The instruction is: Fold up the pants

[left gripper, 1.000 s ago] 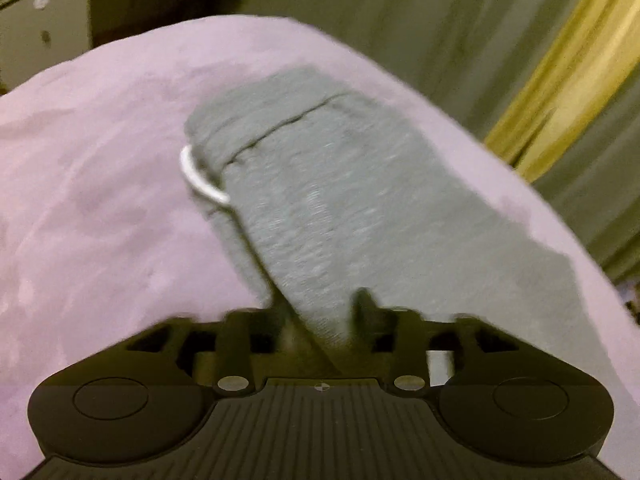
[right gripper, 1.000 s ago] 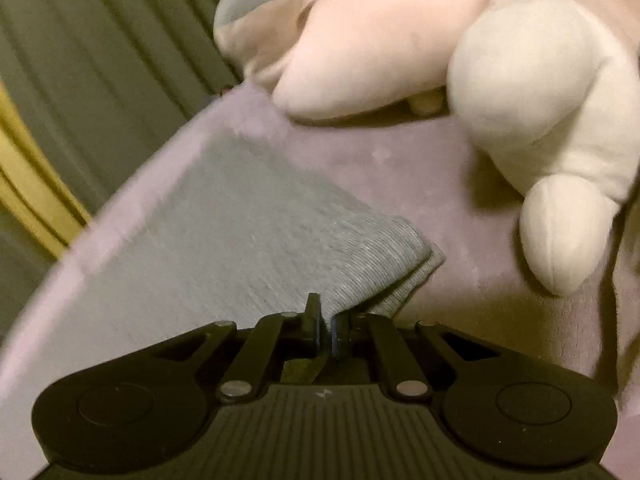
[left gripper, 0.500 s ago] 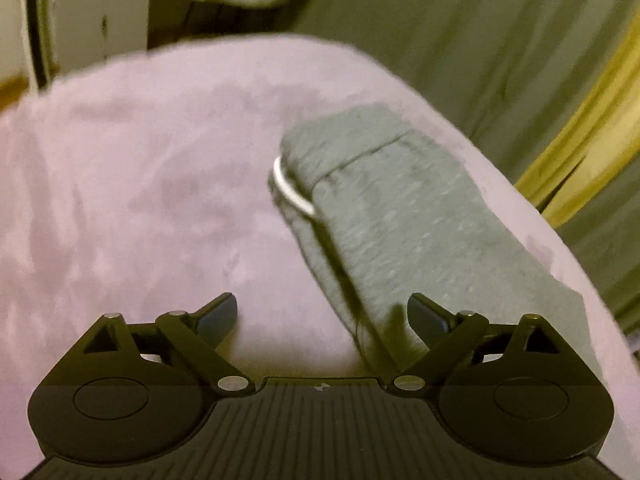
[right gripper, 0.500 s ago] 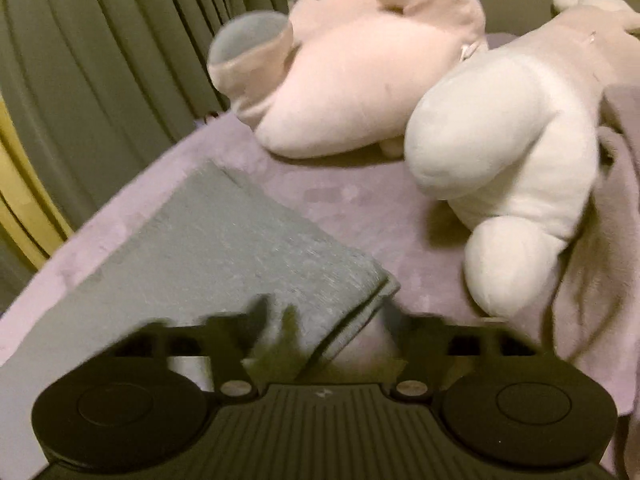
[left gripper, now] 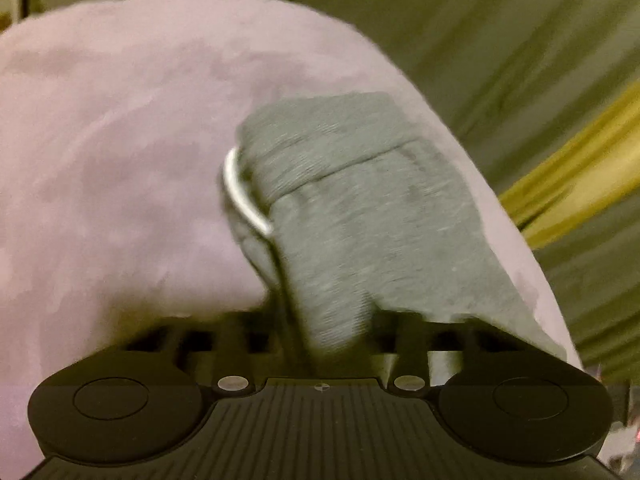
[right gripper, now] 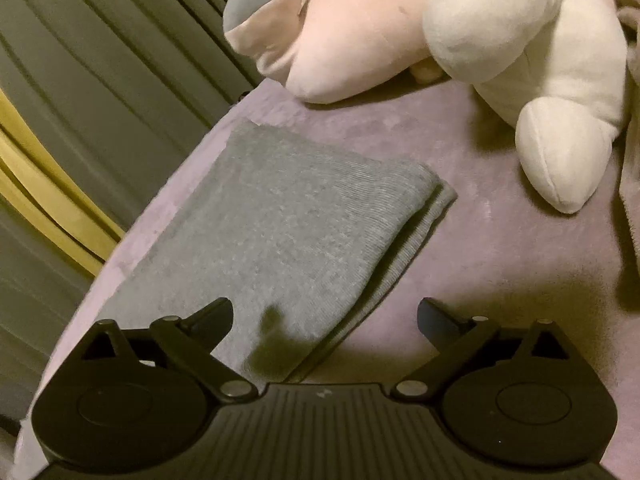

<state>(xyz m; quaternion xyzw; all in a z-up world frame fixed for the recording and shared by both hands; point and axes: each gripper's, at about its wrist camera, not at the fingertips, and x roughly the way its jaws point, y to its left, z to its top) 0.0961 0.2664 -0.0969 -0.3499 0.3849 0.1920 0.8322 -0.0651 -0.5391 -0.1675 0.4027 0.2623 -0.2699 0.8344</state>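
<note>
Bedding [left gripper: 120,152] of soft mauve plush covers the whole surface, its nap brushed into lighter and darker patches, and falls away in a rounded edge toward pleated olive curtains [right gripper: 100,60] with a mustard-yellow band. Two large stuffed toys lie at the far end in the right wrist view: a pale pink plush [right gripper: 352,36] with a grey-tipped limb, and a cream-white plush [right gripper: 532,52] with a rounded foot, both smooth and bulging.

The grey pants [right gripper: 272,232] lie along the bed's curtain-side edge, a heathered knit doubled lengthwise into a long band; the ribbed cuffs sit stacked with the lower layer peeking out slightly. In the left wrist view the waistband end [left gripper: 320,136] is bunched, with a seam across it and a white drawcord loop [left gripper: 240,192] curling out at the side.

The left gripper [left gripper: 332,332], blurred, is drawn narrow with a raised ridge of the grey knit pinched between its black fingers. The right gripper [right gripper: 324,312] is spread wide, holding nothing, its fingers straddling the folded edge near the cuffs.
</note>
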